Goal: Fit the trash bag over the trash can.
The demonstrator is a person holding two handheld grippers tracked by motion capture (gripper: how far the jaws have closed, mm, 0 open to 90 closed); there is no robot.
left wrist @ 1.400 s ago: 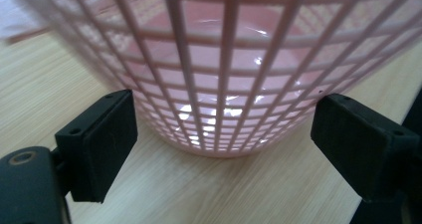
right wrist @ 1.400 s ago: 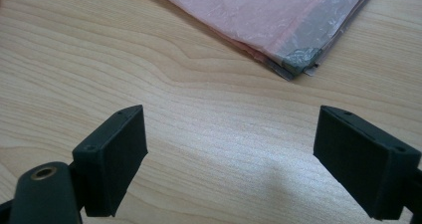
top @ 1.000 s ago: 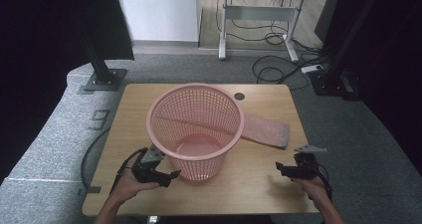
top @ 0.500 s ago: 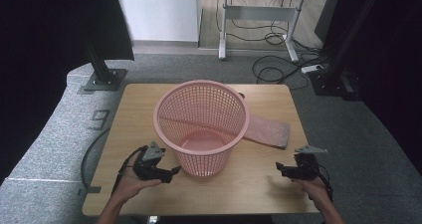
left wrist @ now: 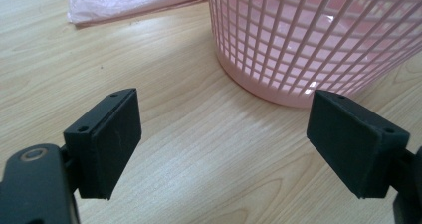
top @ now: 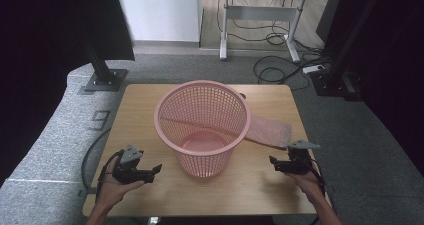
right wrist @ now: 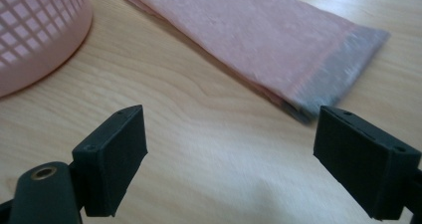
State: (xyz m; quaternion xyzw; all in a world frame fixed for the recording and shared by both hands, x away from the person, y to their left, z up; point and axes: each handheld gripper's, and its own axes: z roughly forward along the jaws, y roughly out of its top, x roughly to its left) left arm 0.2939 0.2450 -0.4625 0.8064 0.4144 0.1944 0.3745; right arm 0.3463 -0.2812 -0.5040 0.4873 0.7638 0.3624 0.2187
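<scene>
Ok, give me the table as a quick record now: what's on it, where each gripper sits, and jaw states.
basket: pink mesh basket, upright, mid-table, nothing seen inside
bag: flat pink folded bag on the table, behind and to the right of the basket
left gripper: low near the table's front left, apart from the basket, jaws wide open, holding nothing
right gripper: near the front right, just short of the bag's near end, jaws wide open, holding nothing
contact: neither gripper touches anything
</scene>
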